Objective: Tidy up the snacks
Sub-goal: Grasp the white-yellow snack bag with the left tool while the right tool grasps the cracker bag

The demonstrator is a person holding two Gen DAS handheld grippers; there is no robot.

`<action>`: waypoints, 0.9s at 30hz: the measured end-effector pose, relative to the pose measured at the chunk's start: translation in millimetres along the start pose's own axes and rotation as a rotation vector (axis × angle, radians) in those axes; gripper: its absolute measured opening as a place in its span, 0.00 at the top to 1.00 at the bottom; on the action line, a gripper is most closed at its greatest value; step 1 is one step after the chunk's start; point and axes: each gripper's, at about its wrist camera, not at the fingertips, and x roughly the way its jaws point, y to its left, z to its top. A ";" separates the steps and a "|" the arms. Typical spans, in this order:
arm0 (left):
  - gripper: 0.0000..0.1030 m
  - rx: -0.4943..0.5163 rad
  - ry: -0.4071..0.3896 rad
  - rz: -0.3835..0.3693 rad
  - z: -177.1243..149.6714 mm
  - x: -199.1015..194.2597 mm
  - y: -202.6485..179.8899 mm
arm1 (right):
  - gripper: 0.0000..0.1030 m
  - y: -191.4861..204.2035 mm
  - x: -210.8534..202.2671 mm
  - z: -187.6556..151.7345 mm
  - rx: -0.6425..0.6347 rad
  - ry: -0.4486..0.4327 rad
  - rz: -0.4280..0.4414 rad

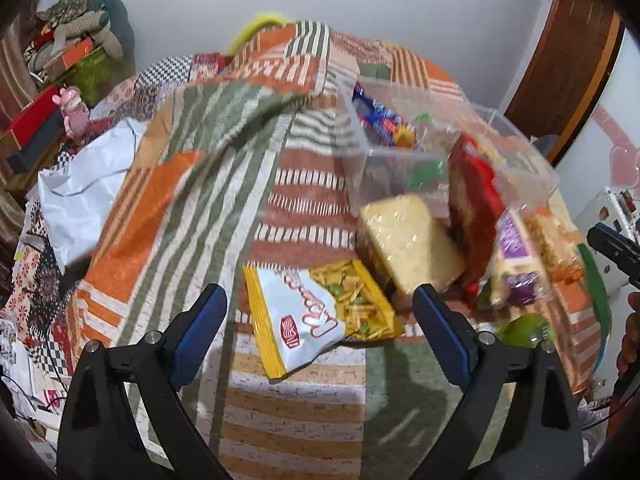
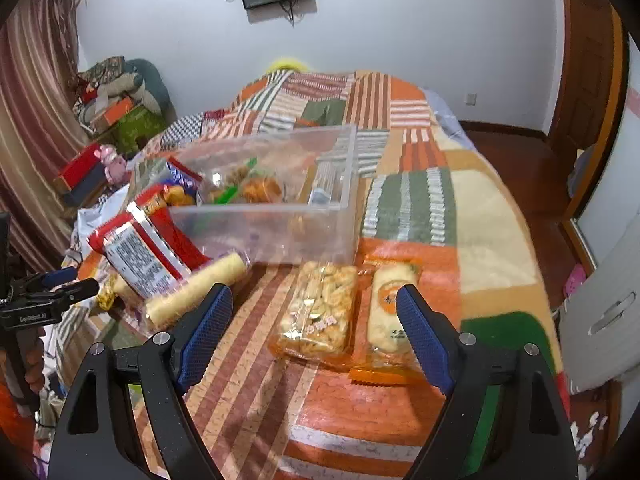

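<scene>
My left tool [image 1: 320, 312] has its blue pads spread wide apart with nothing clamped between them; it hangs tilted down over the patchwork bedspread [image 1: 192, 200]. In the gap between the pads lies a yellow-and-white snack bag [image 1: 316, 312], flat on the bed, with green peas and fried sticks showing through its clear window. Just past it, toward the right pad, a pale block of noodles in clear wrap [image 1: 408, 244] leans on the bed. Beyond that stands a red packet [image 1: 472, 200], propped against the clear plastic bin [image 1: 400, 152], and a purple-labelled bag [image 1: 516, 256] lies just beside the red one. The bin holds several packets, among them a blue one [image 1: 376, 112].

My right tool [image 2: 316, 320] is also parted, empty, pointing down at the bed. Between its pads, a little ahead, lies a clear bag of pale crackers with orange edging [image 2: 316, 312]. Just beside that, partly behind the right pad, lies an orange-trimmed packet with a round label [image 2: 384, 312]. The two lie side by side just in front of the bin's near wall [image 2: 264, 232]. To the left of them a long yellowish roll [image 2: 196, 292] rests by the left pad, and the red packet [image 2: 140, 248] shows its white printed back. My other tool's tips show at the left edge of this view, but blurred.
</scene>
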 end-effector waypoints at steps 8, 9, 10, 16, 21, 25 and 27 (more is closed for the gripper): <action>0.08 -0.043 0.049 0.017 -9.6 28.5 9.8 | 0.20 2.0 23.0 -5.4 -0.007 0.061 -0.008; 0.08 -0.045 0.045 0.019 -9.8 29.9 10.7 | 0.20 2.9 24.3 -5.9 -0.007 0.066 -0.009; 0.08 -0.046 0.041 0.017 -9.2 31.5 11.4 | 0.20 2.5 26.4 -6.4 -0.007 0.070 -0.008; 0.31 -0.061 0.003 0.009 -4.4 37.2 15.4 | 0.20 4.6 36.8 -6.5 -0.016 0.079 -0.019; 0.47 -0.064 -0.019 0.003 -1.7 37.5 15.7 | 0.23 9.7 42.4 -4.4 -0.035 0.080 -0.024; 0.55 -0.068 -0.029 -0.001 -2.1 35.0 17.7 | 0.51 9.3 55.0 -5.5 -0.031 0.140 0.014; 0.60 -0.069 -0.040 0.001 -2.7 30.7 18.2 | 0.54 6.4 60.0 -9.2 -0.016 0.157 0.027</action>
